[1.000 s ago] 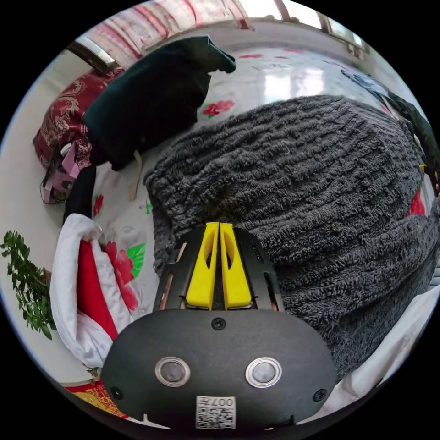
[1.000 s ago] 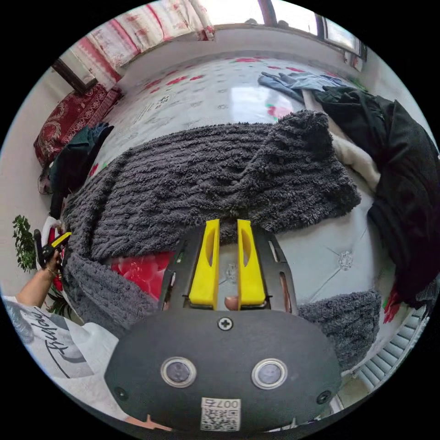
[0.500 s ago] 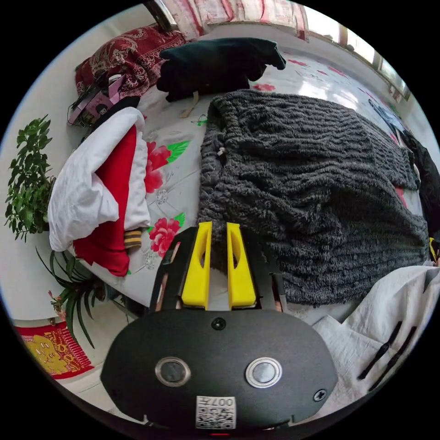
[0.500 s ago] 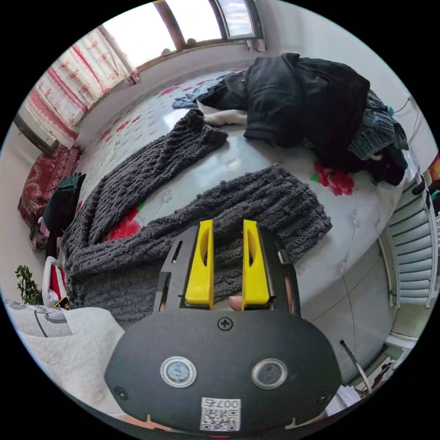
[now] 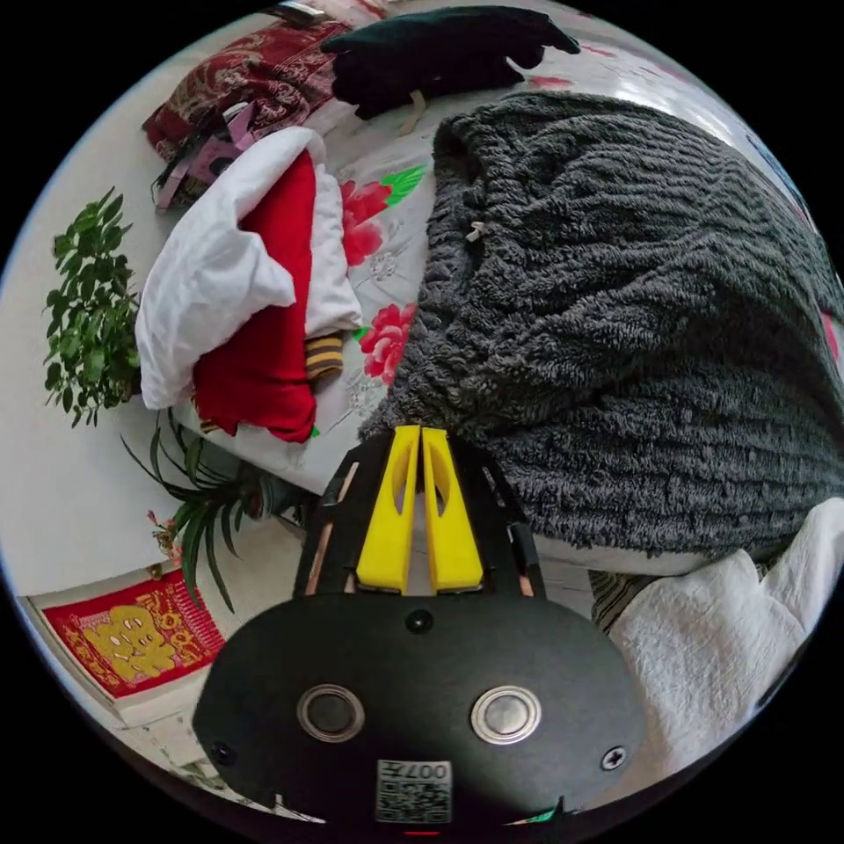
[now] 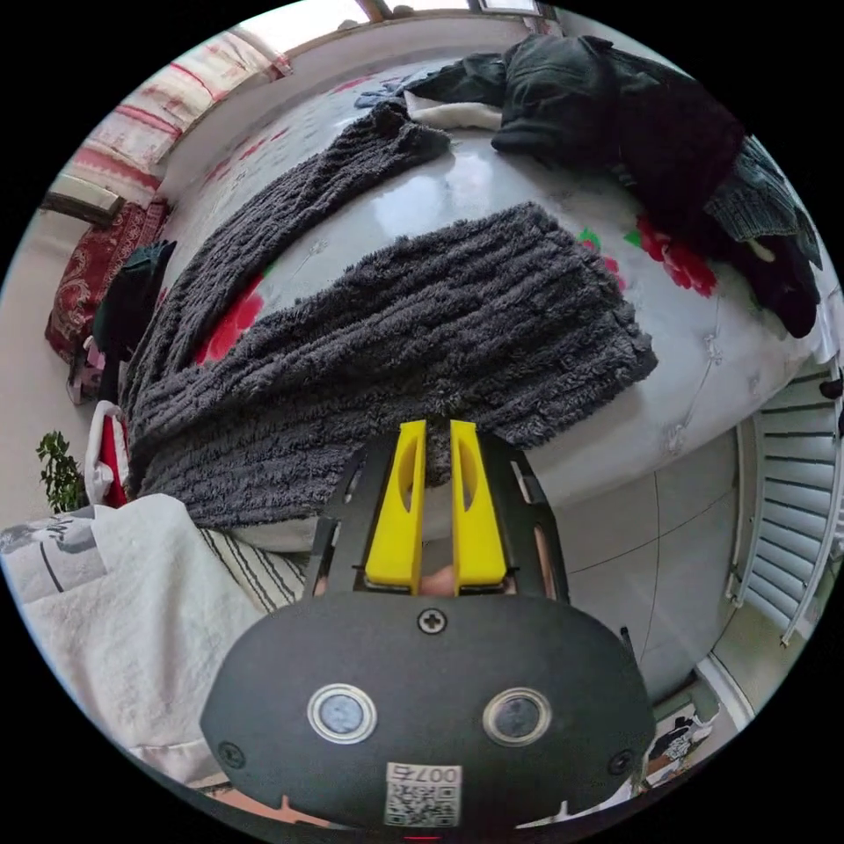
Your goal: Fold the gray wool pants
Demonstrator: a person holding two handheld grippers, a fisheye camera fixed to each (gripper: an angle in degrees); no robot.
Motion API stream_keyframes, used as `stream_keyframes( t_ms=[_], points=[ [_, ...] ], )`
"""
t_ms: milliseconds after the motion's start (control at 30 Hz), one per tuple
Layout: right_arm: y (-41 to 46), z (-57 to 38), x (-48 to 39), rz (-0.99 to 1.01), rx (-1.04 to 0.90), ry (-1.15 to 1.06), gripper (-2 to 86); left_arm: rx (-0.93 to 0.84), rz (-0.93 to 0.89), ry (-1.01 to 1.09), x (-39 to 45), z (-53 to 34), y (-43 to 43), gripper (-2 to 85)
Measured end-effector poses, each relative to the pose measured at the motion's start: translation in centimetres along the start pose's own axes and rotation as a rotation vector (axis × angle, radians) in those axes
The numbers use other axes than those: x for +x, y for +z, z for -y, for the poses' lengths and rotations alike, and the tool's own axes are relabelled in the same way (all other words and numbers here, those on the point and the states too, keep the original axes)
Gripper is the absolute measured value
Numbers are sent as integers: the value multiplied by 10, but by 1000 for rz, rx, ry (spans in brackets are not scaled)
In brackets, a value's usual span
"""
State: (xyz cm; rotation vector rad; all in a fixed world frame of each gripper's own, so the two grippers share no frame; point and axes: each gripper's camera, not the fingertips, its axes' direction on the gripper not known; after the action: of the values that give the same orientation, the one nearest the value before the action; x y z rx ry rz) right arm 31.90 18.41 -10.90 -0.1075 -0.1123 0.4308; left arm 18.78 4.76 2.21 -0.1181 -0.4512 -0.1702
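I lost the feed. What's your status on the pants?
Left gripper shut on gray pants waist corner. Right gripper slightly open at leg edge. Legs spread apart, unfolded. Black clothes pile nearby.

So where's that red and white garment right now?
In the left gripper view, the red and white garment lies bunched on the bed's corner, between the gray pants and the plant.

The left claw [image 5: 421, 432] points toward 12 o'clock, its yellow jaws nearly touching. The right claw [image 6: 437, 427] also points toward 12 o'clock, its jaws a narrow gap apart.
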Motion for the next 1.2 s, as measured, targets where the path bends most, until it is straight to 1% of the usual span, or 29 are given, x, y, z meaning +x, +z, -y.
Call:
stream_keyframes(
  t_ms=[67,100,167,233,333,400,433,500,567,700,733,767,800,833,867,933,1000,1067,1133,1167,1200],
  points=[
    [-15,14,-6,-6,90,-35,77,49,-22,-136,-13,-8,-21,-10],
    [-21,30,-7,4,128,-42,78,70,-24,-161,-14,-10,-29,-10],
    [-24,60,-6,51,161,-47,80,168,-38,-233,-13,-12,-59,-10],
    [-24,97,-4,95,187,-48,82,232,-64,-256,-5,-9,-80,-10],
    [-18,166,-6,130,211,-93,84,288,-196,-198,23,12,-95,-10],
    [-9,221,-12,114,200,-155,83,265,-243,-149,48,31,-93,-10],
    [-6,235,-13,109,196,-169,83,244,-256,-113,66,46,-90,-10],
    [9,286,-13,102,151,-197,80,203,-252,-80,92,65,-85,-10],
    [21,319,-14,99,121,-219,78,172,-254,-79,116,86,-82,-10],
    [58,372,-16,42,53,-248,66,124,-270,-111,138,111,-75,-10],
    [65,378,-15,42,31,-243,63,106,-258,-110,144,120,-71,-10],
    [84,388,-15,61,-36,-233,52,88,-242,-106,150,129,-68,-10],
    [103,397,-17,80,-144,-239,42,82,-233,-104,153,134,-66,-10],
    [110,401,-20,93,-201,-259,37,74,-214,-100,157,144,-64,-10],
    [108,406,-26,100,-205,-294,28,61,-202,-95,162,153,-60,-10],
    [74,408,-39,141,-95,-399,19,24,-168,-73,169,166,-51,-10],
    [-4,390,-48,203,171,-547,13,-16,-107,-4,182,174,-40,-9],
    [-49,366,-45,224,284,-630,12,21,-39,89,196,172,-40,-9],
    [-62,345,-36,202,267,-665,13,25,-32,111,199,171,-41,-9],
    [-50,334,-26,150,201,-647,15,33,-36,126,199,170,-42,-9],
    [-23,326,-10,118,103,-582,18,38,-39,132,199,169,-42,-9]
  ],
)
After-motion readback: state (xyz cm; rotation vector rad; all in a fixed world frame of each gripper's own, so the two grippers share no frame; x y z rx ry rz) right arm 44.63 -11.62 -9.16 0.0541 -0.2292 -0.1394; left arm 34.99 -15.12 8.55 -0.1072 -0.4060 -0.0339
